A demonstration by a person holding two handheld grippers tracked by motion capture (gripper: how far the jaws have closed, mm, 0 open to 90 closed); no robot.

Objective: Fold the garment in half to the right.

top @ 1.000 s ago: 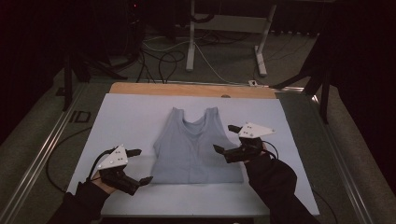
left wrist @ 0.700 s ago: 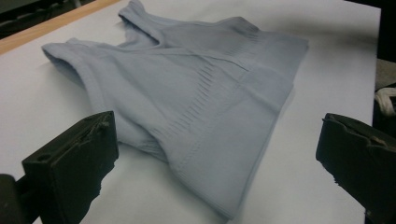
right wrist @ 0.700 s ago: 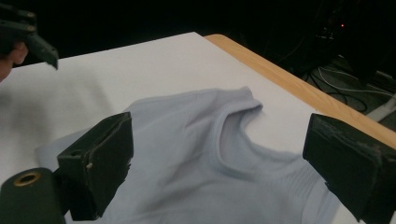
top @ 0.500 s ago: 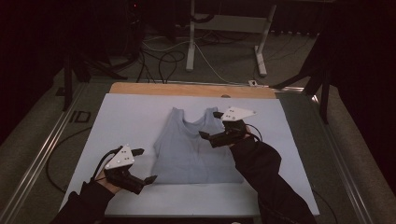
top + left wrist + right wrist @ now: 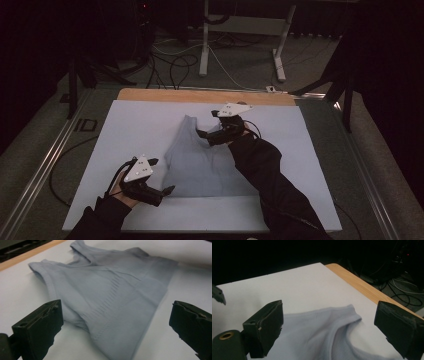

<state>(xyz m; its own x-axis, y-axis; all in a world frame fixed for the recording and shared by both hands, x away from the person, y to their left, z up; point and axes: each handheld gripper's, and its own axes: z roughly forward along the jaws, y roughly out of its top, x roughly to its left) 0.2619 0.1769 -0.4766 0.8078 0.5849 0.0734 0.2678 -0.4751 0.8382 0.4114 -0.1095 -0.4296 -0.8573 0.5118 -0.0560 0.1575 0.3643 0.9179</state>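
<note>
Jaws of both grippers stand apart, clamped on nothing. Right gripper hovers over the upper part of the grey vest, near its far straps. Left gripper sits just beside the vest's near left corner. Vest lies flat mid-desk, on the white sheet.

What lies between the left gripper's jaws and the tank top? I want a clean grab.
Bare white mat, seen in the left gripper view; the tank top lies just ahead.
</note>
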